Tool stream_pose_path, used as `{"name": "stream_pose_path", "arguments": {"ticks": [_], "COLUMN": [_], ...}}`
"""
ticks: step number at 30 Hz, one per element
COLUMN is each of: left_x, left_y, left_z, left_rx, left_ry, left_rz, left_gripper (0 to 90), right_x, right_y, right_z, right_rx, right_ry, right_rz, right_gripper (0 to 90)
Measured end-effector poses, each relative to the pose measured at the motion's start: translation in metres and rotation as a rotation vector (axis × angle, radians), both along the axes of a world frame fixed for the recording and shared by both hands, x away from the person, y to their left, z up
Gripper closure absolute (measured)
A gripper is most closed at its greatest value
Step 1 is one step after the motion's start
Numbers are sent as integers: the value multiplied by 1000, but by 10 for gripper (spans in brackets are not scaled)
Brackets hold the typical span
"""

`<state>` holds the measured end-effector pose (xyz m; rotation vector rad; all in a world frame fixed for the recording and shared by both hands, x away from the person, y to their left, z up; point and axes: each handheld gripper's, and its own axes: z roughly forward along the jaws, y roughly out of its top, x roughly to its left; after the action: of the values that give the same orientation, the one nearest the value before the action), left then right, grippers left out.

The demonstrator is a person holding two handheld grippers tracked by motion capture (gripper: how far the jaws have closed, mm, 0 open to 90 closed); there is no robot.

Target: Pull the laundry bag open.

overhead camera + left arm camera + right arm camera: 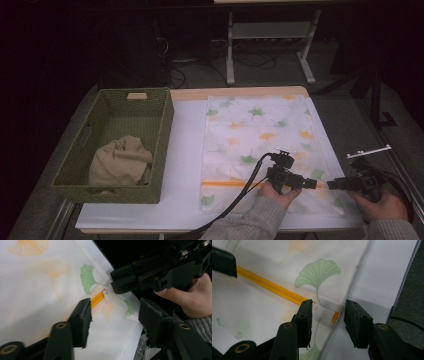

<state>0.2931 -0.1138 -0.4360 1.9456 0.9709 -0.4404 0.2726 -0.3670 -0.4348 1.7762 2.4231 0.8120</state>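
Note:
A flat white bag (260, 135) printed with green and orange ginkgo leaves lies on the table, with an orange zip strip (225, 184) across its near end. The strip's white slider (324, 312) sits at the bag's right edge. My right gripper (328, 306) is open, low over that edge, and the slider lies between its jaws untouched. My left gripper (115, 307) is open just left of it, above the zip strip (97, 299), holding nothing. In the high view the left gripper (312, 184) and right gripper (331, 185) point at each other, tips close.
A green woven basket (162, 140) stands on the left of the table with a crumpled beige cloth (122, 160) inside. A white sheet (185, 150) covers the tabletop. The table's right edge runs close beside my right hand (385, 205).

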Motion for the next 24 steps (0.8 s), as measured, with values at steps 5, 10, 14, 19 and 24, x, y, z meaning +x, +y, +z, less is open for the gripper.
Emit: {"name": "stream_pose_path", "arguments": {"ticks": [5,10,14,19,24], "left_x": [2,6,8,12,13], "left_y": [-11,-21,-27,-31,-34], "left_z": [-7,-15,-20,-27,-33], "left_rx": [19,22,30,40,48], "left_ry": [17,41,58,80,98], "left_rz": [-11,2,8,8,12], "left_gripper": [565,634,662,673,677], "right_x": [1,1,2,3,3], "right_y": [-1,-2,-3,-5,-6], "right_z": [-4,-4,-4,-6,-7], "right_rx": [-24,-1,27,53,53], "right_ry": [2,4,37,29,18], "right_rz": [12,11,-14,-7,-11], "right_gripper": [614,638,633,635,666]}}
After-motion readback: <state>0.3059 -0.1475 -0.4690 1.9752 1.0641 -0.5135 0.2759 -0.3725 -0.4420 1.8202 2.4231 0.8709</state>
